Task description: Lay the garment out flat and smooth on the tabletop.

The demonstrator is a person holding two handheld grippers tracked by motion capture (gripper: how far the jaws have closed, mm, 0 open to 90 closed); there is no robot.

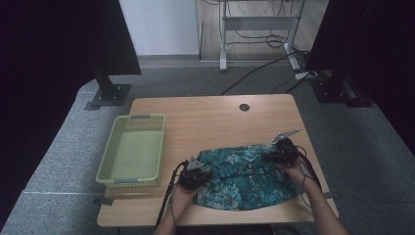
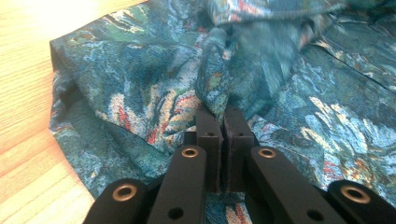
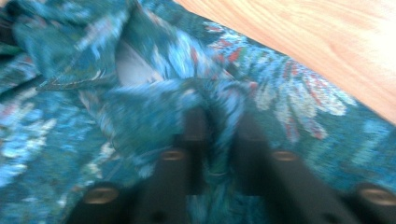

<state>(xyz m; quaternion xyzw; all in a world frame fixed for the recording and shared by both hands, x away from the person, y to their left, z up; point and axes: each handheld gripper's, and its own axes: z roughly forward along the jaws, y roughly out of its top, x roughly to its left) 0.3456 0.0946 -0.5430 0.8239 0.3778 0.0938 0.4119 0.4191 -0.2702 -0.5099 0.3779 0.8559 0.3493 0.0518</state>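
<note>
The left gripper (image 2: 223, 122) is clamped on a fold of the teal floral cloth (image 1: 240, 176). The right gripper (image 3: 223, 122) stands slightly parted, a fold between its jaws. The cloth lies on the worktop (image 1: 205, 117), right of a green basket (image 1: 108, 161).

The left gripper (image 1: 195, 172) is seen at the lower middle of the high view, its jaws pressed together on a fold of cloth (image 2: 219, 88). The right gripper (image 1: 279, 154) is held right of centre, its jaws slightly parted around a fold.
</note>
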